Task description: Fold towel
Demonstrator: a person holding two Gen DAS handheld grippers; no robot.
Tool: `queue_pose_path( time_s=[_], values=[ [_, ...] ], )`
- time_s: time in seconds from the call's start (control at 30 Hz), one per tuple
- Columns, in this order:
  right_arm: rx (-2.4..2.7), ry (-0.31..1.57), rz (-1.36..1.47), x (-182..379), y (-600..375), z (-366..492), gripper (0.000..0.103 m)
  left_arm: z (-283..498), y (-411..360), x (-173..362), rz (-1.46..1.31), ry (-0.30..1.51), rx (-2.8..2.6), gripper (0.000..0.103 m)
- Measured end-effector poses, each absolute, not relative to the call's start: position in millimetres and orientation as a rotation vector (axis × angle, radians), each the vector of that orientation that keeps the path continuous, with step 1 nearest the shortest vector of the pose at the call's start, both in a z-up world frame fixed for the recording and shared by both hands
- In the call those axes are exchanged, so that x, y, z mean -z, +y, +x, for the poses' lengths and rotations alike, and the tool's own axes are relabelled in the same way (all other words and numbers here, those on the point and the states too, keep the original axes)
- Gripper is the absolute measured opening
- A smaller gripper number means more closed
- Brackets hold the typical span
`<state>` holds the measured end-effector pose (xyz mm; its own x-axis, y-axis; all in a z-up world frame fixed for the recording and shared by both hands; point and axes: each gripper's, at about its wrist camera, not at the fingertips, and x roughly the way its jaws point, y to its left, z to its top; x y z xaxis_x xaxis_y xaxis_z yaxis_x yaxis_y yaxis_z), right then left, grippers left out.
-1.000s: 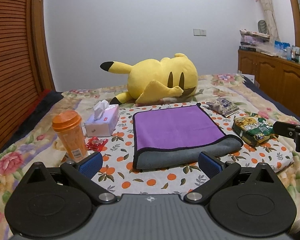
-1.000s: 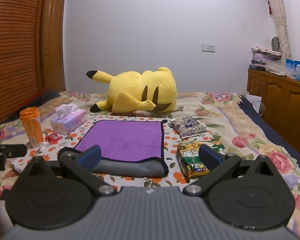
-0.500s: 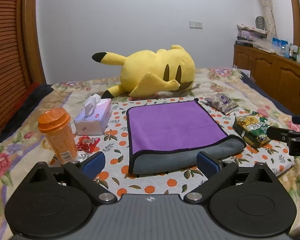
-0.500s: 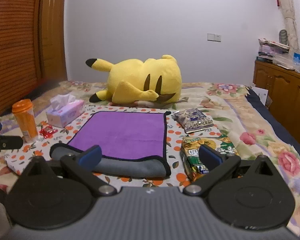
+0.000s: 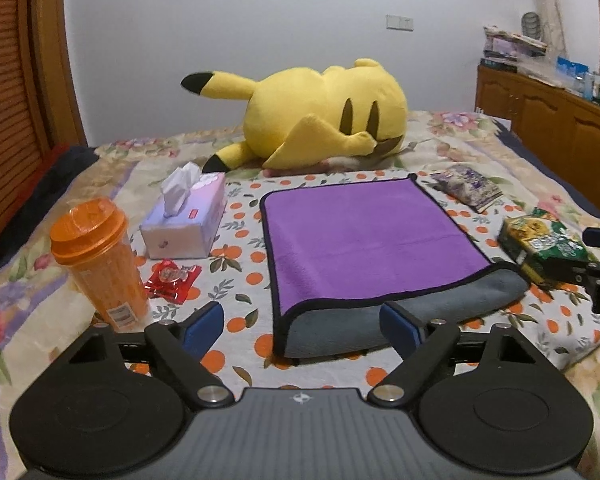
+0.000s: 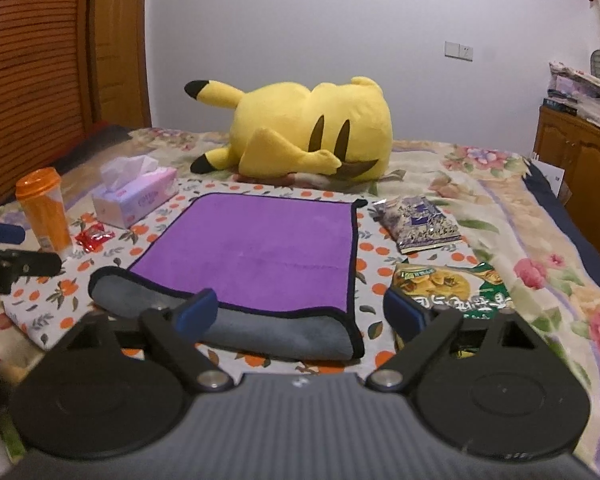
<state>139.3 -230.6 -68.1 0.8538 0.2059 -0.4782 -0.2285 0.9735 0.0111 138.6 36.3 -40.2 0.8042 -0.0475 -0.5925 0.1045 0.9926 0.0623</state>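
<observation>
One soft towel [image 5: 368, 236], fuzzy purple on top with a grey rolled near edge and black trim, lies mid-frame on the bed [image 5: 452, 136]. My left gripper [image 5: 302, 326] and right gripper [image 6: 302, 314] are closing from wide, the towel's near corners between each pair of blue fingers, untouched.

You've got a bed [image 5: 480, 148] with a floral cover, and an orange-print cloth [image 5: 244, 248] spread on it. On that cloth: purple-and-grey towel [image 5: 364, 236], tissue box [image 5: 188, 216], orange cup [image 5: 100, 260], red wrapper [image 5: 172, 280], green snack bag [image 5: 540, 240], purple snack bag [image 5: 468, 188]. Yellow plush [image 5: 324, 116] lies on the bed behind.
</observation>
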Motion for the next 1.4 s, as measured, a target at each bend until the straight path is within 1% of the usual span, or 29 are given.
queue_pose_path(
  time_s=[0.17,0.23,0.4,0.87,0.97,1.1,1.4],
  values=[
    [-0.241,0.532,-0.03,74,-233,150,0.088,154,46,47,0.095,0.66,0.074,0.079],
    [-0.248,0.547,-0.016,75,-234,155,0.088,158,48,47,0.093,0.659,0.078,0.079],
    [-0.259,0.56,-0.012,79,-235,166,0.086,170,51,51,0.095,0.668,0.094,0.072],
    [-0.29,0.664,-0.015,101,-237,196,0.081,199,51,79,0.102,0.783,0.157,0.065],
    [-0.3,0.684,-0.004,104,-240,200,0.081,204,52,83,0.103,0.794,0.158,0.064],
    [-0.306,0.706,-0.002,109,-241,206,0.081,211,54,88,0.093,0.81,0.164,0.059],
    [-0.315,0.736,0.016,118,-251,222,0.078,215,55,94,0.082,0.822,0.179,0.054]
  ],
)
